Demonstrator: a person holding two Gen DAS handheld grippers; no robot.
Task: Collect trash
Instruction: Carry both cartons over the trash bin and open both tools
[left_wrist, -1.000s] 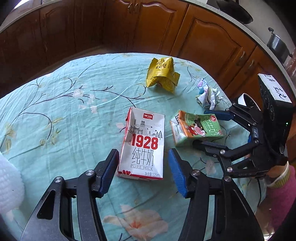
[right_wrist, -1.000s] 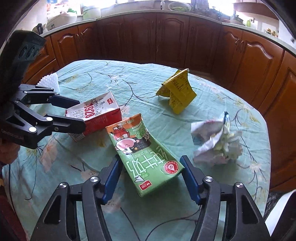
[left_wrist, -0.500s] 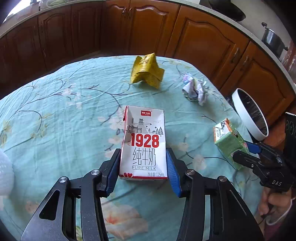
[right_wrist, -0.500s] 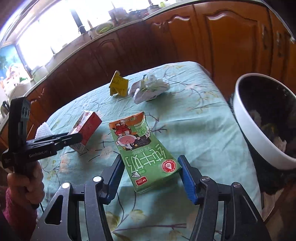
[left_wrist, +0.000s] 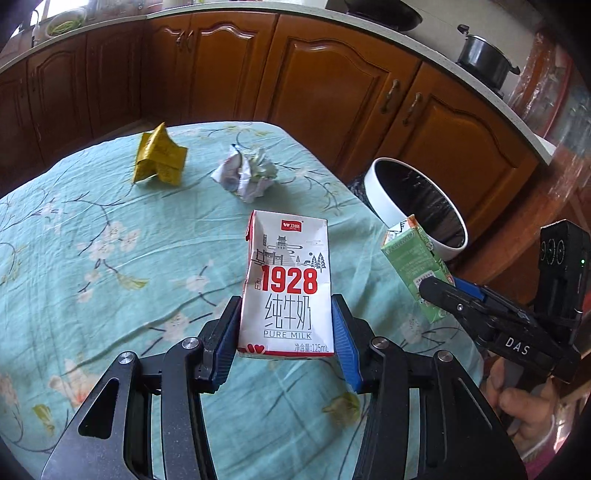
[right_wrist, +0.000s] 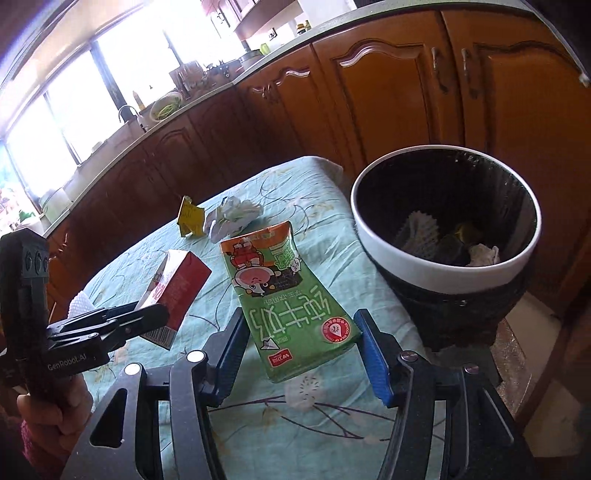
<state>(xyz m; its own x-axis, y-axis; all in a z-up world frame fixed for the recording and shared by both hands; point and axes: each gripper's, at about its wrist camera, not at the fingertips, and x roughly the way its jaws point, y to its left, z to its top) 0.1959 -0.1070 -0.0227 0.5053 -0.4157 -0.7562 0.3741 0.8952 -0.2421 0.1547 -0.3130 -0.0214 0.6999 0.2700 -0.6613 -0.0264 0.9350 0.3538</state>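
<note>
The left gripper (left_wrist: 286, 334) clamps the white carton (left_wrist: 287, 284) above the table (left_wrist: 110, 240); the right gripper (right_wrist: 301, 349) pinches the green carton (right_wrist: 286, 295). At two o'clock, beyond, stands the bin (right_wrist: 436, 254); wrapper (left_wrist: 159, 160) and paper (left_wrist: 245, 173) lie farther.

A home kitchen is showing here. Brown wooden cabinets (left_wrist: 332, 92) with arched panel doors and metal handles are running in a curve behind everything, topped by a pale counter (right_wrist: 155, 125). A dark lidded pot (left_wrist: 484, 59) is sitting on that counter, and near a bright window (right_wrist: 74, 103) a faucet (right_wrist: 129, 110) and a bowl of greens (right_wrist: 166, 105) are standing. In front, the worktop (left_wrist: 110, 240) is wearing a teal floral cloth, and a bag-lined white bin (right_wrist: 443, 258) is standing just beside it.
</note>
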